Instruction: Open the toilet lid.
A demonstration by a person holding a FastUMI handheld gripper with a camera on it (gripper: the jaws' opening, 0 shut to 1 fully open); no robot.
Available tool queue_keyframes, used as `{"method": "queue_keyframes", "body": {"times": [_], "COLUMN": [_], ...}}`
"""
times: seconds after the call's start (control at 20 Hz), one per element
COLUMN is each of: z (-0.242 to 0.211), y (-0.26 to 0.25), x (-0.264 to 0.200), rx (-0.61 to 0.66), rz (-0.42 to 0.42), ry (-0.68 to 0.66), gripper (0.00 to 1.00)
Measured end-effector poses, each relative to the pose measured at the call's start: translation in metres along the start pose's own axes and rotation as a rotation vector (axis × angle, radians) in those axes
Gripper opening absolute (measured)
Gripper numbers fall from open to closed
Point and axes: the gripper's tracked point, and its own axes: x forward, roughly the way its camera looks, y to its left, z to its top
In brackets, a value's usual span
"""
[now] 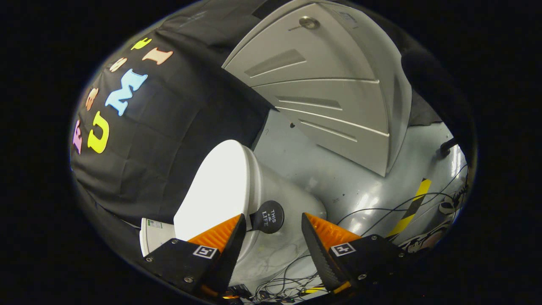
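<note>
The view is rolled sideways. A white toilet lid (216, 186) lies flat against the pale bowl (292, 207), and the tank (154, 235) shows behind my left finger. A round black lifting tab (269, 217) sticks out from the lid's edge. My gripper (274, 216) is open, and the tab sits between the fingertips, close to the left finger (230, 237). The right finger (317, 241) stands well apart from the tab. Neither finger presses on it.
A grey panelled cabinet (322, 84) with a round lock stands beyond the toilet on the shiny grey floor (360, 186). Loose cables (381, 207) and a yellow-black tape strip (413, 207) lie on the floor to the right. A black pole foot (446, 146) is farther off.
</note>
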Motion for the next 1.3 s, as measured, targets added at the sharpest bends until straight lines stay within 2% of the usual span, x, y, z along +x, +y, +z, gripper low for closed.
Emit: {"method": "queue_keyframes", "body": {"times": [0.15, 0.25, 0.3, 0.45, 0.55, 0.6, 0.75, 1.1, 1.3], "z": [-0.004, -0.002, -0.002, 0.003, 0.005, 0.005, 0.005, 0.009, 0.013], "y": [-0.002, -0.004, -0.003, 0.002, 0.010, 0.007, 0.008, 0.012, 0.016], "x": [0.011, 0.015, 0.016, 0.022, 0.021, 0.022, 0.023, 0.013, 0.009], "rx": [0.072, 0.131, 0.159, 0.212, 0.210, 0.196, 0.226, 0.178, 0.101], "rz": [0.040, 0.072, 0.091, 0.138, 0.168, 0.170, 0.155, 0.141, 0.121], "ry": [0.004, -0.006, -0.013, -0.034, -0.040, -0.041, -0.059, -0.095, -0.101], "gripper": [0.81, 0.73, 0.64, 0.53, 0.39, 0.28, 0.22, 0.00, 0.00]}}
